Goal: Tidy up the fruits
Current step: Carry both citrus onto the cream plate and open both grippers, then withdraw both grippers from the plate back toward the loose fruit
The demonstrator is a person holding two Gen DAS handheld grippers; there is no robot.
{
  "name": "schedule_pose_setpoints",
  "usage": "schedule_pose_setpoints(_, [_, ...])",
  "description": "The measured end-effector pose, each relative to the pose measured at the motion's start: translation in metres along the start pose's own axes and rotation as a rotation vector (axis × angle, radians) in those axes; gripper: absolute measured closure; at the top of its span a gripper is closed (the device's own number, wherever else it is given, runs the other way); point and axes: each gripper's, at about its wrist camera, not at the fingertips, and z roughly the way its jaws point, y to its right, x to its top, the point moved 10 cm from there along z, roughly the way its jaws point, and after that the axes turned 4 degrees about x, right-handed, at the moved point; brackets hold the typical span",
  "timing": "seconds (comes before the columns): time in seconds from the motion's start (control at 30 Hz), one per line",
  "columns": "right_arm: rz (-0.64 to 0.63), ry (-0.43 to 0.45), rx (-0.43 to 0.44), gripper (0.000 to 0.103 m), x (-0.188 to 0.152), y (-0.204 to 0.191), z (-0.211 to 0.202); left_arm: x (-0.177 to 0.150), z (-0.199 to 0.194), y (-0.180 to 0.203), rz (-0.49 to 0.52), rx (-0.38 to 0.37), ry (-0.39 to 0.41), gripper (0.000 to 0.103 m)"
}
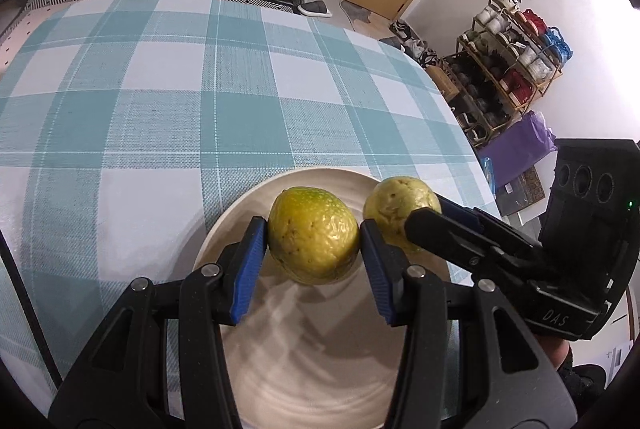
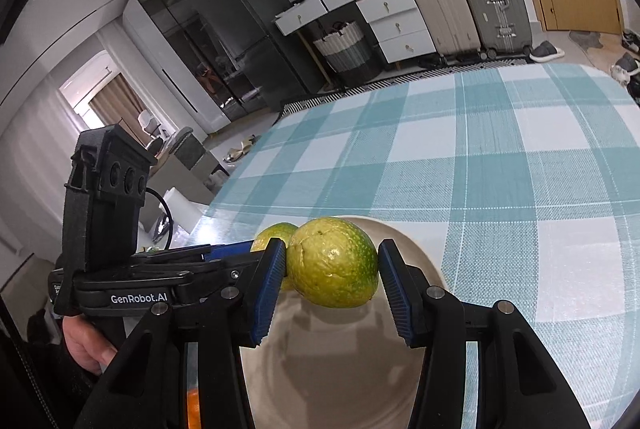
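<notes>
Two yellow-green round fruits hang above a cream ceramic plate low in both frames, on a teal-and-white checked tablecloth. Left gripper: blue-padded fingers clamped on the smoother fruit at lower centre. Right gripper: fingers clamped on the green-speckled fruit at lower centre. Both fruits sit side by side, nearly touching. A person's hand grips the left handle at lower left.

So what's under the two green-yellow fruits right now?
Both fruits, left claw's and right claw's, are held over the cream plate. The fruits and claws cover part of the plate.
</notes>
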Motion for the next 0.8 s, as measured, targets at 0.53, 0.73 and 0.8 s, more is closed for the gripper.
schedule_pose_setpoints(0.53, [0.033,0.009,-0.003,0.043,0.005,0.006,0.01,0.007,-0.005,-0.003,-0.017,-0.005,0.032,0.049])
schedule_pose_setpoints(0.73, [0.02,0.062,-0.03,0.033,0.009,-0.001,-0.017,0.0,-0.033,-0.006,-0.029,0.018,0.069,0.041])
schedule_pose_setpoints(0.8, [0.017,0.081,-0.042,0.029,0.007,-0.003,-0.027,-0.006,-0.043,-0.008,-0.029,0.033,0.077,0.038])
